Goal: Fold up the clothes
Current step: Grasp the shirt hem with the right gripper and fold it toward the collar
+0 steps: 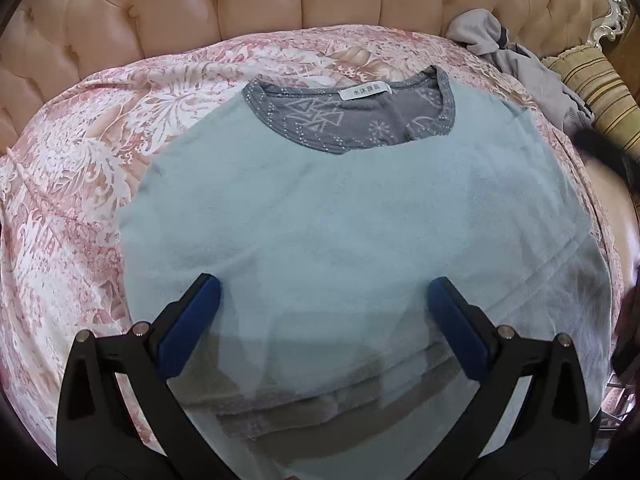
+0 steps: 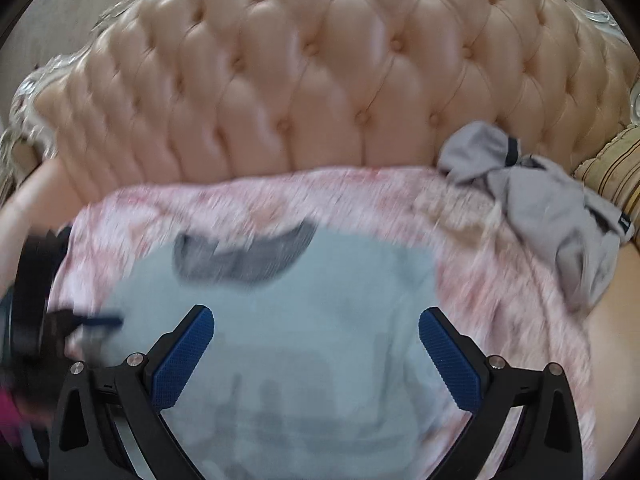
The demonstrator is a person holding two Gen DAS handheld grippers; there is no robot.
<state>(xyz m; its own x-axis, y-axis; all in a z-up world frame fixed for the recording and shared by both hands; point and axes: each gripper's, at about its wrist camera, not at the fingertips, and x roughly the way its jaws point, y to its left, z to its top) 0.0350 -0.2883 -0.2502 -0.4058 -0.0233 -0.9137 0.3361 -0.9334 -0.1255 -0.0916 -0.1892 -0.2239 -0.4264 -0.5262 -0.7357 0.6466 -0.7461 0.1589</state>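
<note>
Lying flat on the pink floral bedspread (image 1: pixel 80 168), collar toward the tufted peach leather headboard (image 1: pixel 248 0), the pale blue-green fleece top with grey patterned neck lining (image 1: pixel 340 208) occupies the middle of the bed. Its sides appear already turned inward, giving a roughly rectangular outline, and stacked layers show at the edge nearest the cameras; whether a further fold remains or the garment has just been spread cannot be settled from this moment.

The left gripper (image 1: pixel 324 300) hovers above the near part of the top, jaws spread wide and holding nothing. The right gripper (image 2: pixel 316 332) is likewise wide apart and empty, above the same garment; that view is motion-blurred, so detail there is unreliable.

A crumpled grey garment with dark trim (image 2: pixel 552 216) sits near the bed's far right corner, just beside a striped beige cushion (image 1: pixel 592 92), well apart from the top.

Handling assessment: the fleece looks soft, light and limp, with no stiffness; it should drape and sag once lifted, and the layers may slide apart. The nap suggests fair friction against the textured blue pads (image 2: pixel 180 360). Recommended holds are the near hem corners, pinching all layers together, or the shoulder edges beside the collar.
</note>
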